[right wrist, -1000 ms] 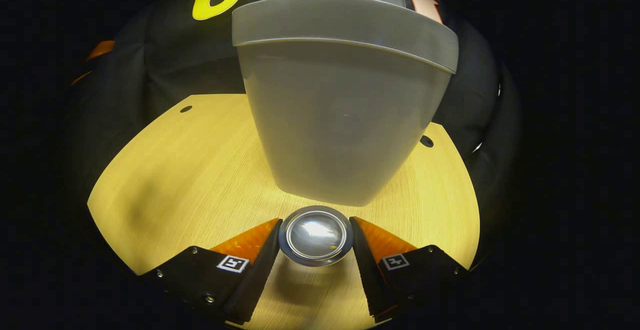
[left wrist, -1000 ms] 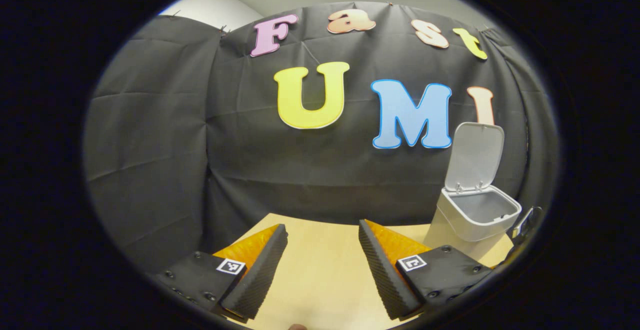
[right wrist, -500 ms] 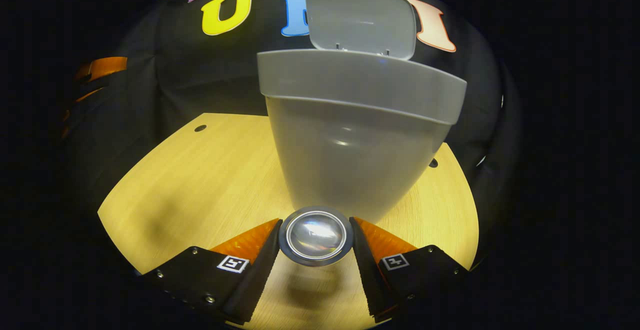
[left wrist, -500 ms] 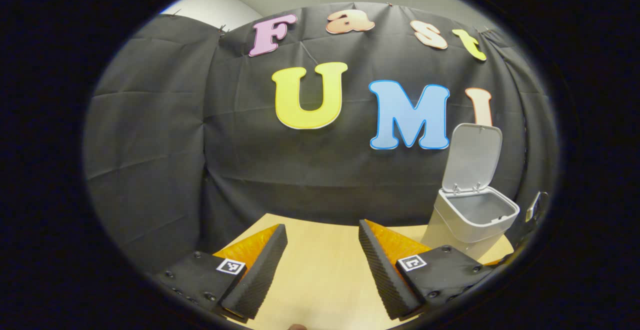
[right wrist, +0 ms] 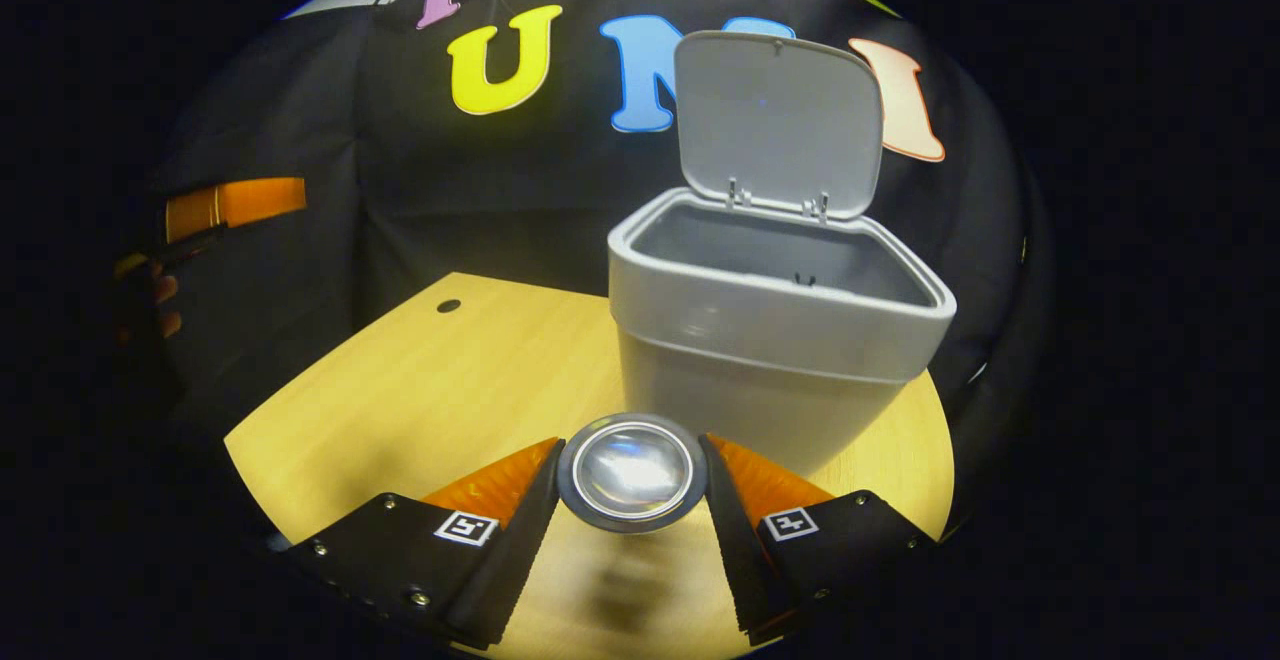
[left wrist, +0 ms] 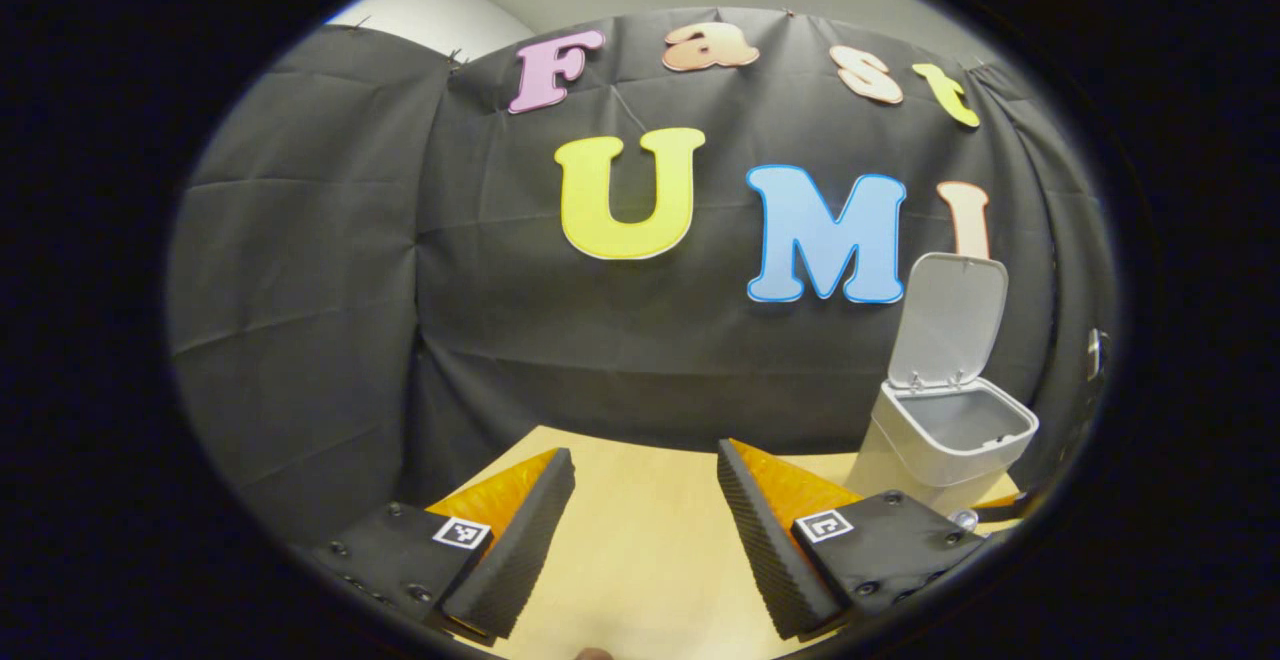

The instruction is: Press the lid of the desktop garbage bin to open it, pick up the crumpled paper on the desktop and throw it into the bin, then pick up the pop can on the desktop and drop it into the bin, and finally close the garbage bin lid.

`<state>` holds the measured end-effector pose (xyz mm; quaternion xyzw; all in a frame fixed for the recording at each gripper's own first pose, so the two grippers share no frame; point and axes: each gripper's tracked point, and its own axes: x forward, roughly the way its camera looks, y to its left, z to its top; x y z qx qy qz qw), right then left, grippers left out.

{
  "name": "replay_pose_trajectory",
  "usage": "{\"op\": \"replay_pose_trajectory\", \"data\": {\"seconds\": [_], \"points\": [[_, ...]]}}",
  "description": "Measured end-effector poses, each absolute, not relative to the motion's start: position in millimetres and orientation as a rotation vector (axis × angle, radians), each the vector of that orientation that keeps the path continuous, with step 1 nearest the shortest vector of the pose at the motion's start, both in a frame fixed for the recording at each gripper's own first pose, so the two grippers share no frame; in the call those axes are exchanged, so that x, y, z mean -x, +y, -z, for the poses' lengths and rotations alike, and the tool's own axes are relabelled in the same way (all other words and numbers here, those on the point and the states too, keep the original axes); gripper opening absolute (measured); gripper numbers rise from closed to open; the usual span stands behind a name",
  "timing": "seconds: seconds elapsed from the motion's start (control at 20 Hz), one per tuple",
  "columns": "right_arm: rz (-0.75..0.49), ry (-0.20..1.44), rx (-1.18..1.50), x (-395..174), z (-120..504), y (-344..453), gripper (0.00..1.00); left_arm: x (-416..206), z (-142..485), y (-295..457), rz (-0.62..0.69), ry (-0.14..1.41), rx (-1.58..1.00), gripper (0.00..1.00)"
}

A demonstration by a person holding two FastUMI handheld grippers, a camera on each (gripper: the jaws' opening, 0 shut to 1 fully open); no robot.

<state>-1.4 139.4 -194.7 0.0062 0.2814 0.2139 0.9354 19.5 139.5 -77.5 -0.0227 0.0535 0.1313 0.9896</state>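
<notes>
The right gripper [right wrist: 632,475] pinches the pop can [right wrist: 632,472] end-on, its long axis pointing at the open garbage bin [right wrist: 775,340]; the left gripper [left wrist: 645,520] hangs spread over the table [left wrist: 640,560], lid [left wrist: 948,320] upright.

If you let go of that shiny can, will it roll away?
Probably, on its side: the can looks round and smooth. It likely feels light and may dent, so the right gripper fingers should squeeze gently. The bin stands open nearby.
</notes>
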Motion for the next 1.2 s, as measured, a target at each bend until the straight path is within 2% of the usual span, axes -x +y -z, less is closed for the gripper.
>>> {"op": "replay_pose_trajectory", "data": {"seconds": [0.65,1.2], "points": [[-0.526,0.346,-0.082,-22.9,88.5,169.7,0.81,2.4,72.2,159.7,-0.308,0.097,0.049,0.96],[-0.452,0.206,-0.177,-58.4,27.6,136.8,0.81,3.7,66.8,159.6,-0.311,0.09,0.049,0.97]]}}
